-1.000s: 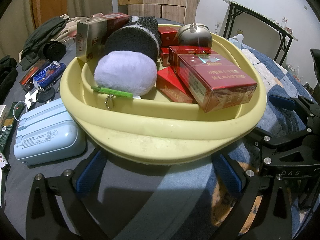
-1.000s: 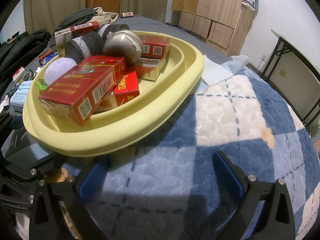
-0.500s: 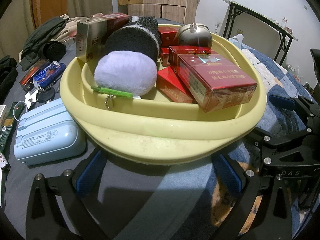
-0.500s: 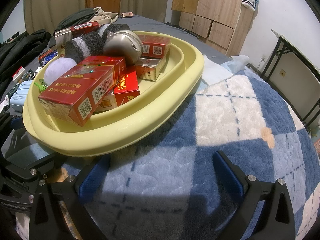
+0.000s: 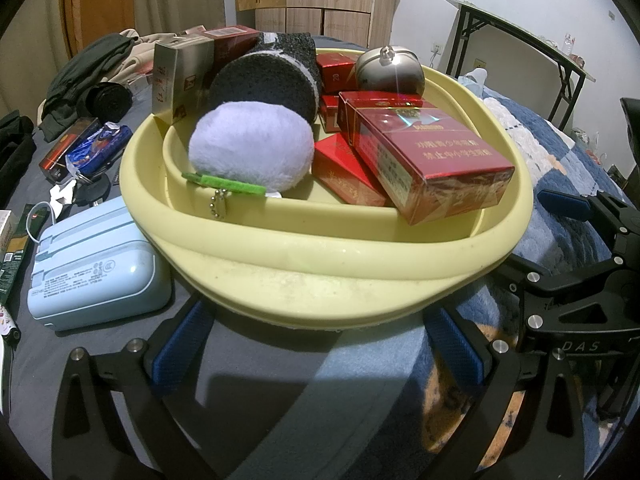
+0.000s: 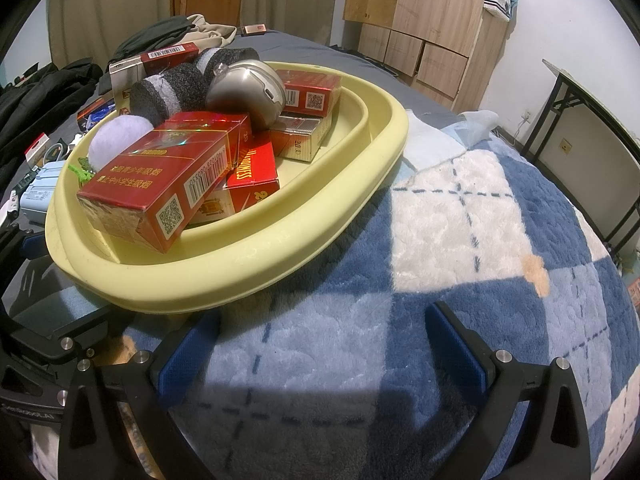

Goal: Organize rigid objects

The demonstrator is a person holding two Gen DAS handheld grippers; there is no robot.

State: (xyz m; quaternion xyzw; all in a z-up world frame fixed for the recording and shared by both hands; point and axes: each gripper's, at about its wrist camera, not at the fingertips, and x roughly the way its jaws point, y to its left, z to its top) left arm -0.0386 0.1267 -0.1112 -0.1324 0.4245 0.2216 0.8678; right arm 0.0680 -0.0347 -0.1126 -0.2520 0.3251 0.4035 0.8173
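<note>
Cigarette packs (image 5: 432,160) are lying heaped in the yellow basin (image 5: 360,264) on the bed, keeping them corralled. You are holding left tongs (image 5: 316,344) and right tongs (image 6: 320,344) wide apart, gripping nothing.

Readable print on the boxes and the gripper frame

"20" shows on a small red pack (image 5: 335,76) at the back of the yellow basin (image 5: 320,256); in the right wrist view "HAPPINESS" runs along a flat red pack (image 6: 252,172), and "20" on a silver pack (image 6: 298,142). "DAS" is stamped on the right gripper (image 5: 580,346) frame.
</note>
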